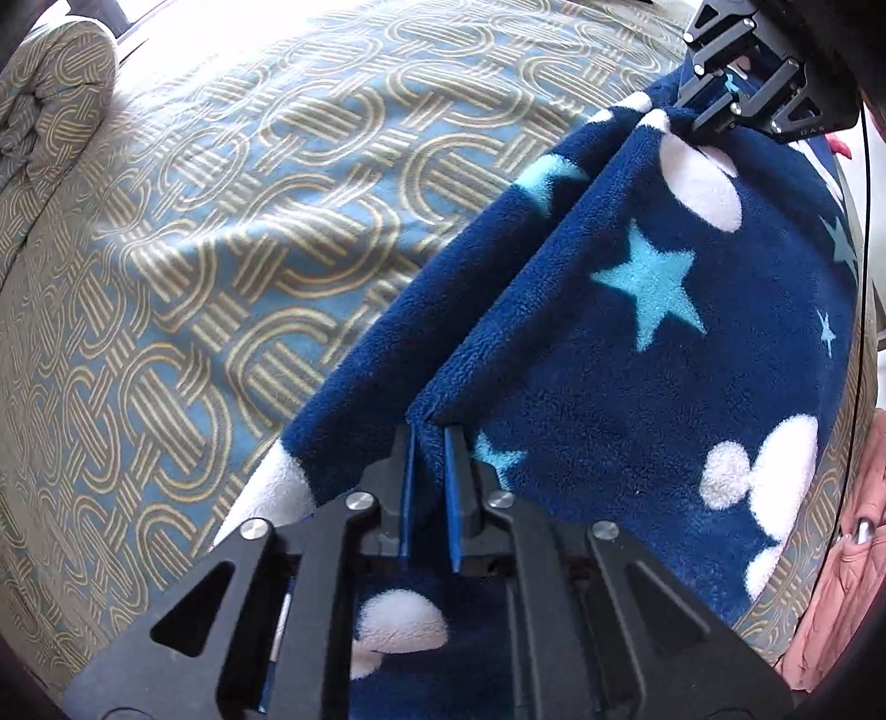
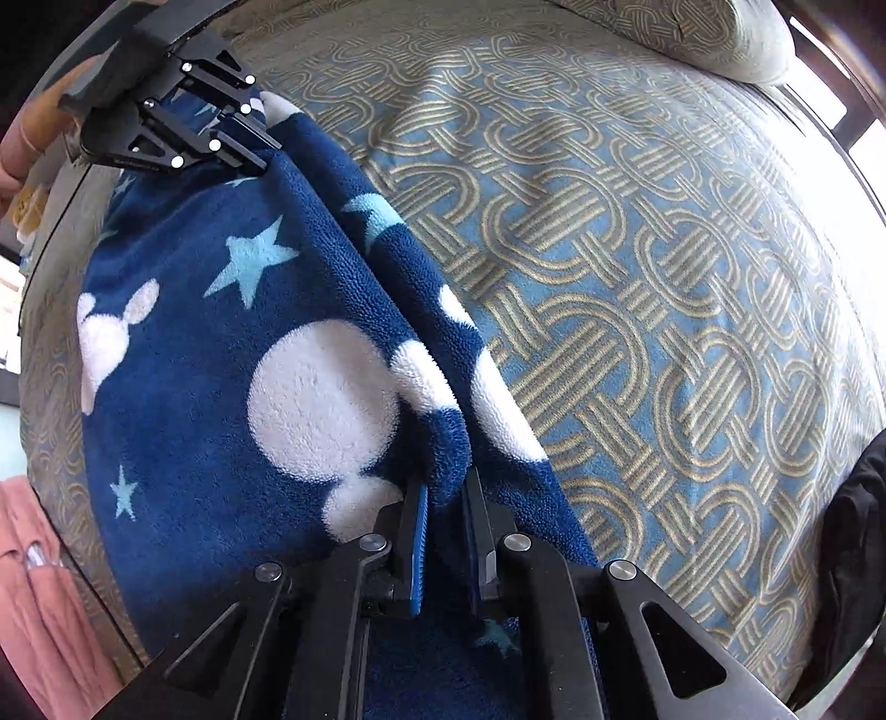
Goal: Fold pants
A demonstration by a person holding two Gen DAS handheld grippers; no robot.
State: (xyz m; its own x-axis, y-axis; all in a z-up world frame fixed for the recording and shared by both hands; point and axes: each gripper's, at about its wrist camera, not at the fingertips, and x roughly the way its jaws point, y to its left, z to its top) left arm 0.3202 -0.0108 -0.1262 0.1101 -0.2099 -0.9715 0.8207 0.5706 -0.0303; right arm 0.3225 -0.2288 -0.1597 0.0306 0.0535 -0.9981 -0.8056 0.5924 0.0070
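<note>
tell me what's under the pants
The pants lie on a patterned bedspread, which shows all around them. Whatever lies directly beneath the fleece is covered.

Bed w/ blue-tan loop-pattern cover [image 1: 232, 232], matching pillow [image 2: 692, 39], bright daylight.

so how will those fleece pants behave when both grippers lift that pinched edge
The fleece pants will probably sag floppily between the left gripper and right gripper, since the fabric already drapes in soft folds. The fuzzy pile looks grippy, so slipping seems unlikely. On the bedspread they may drag rather than slide.
</note>
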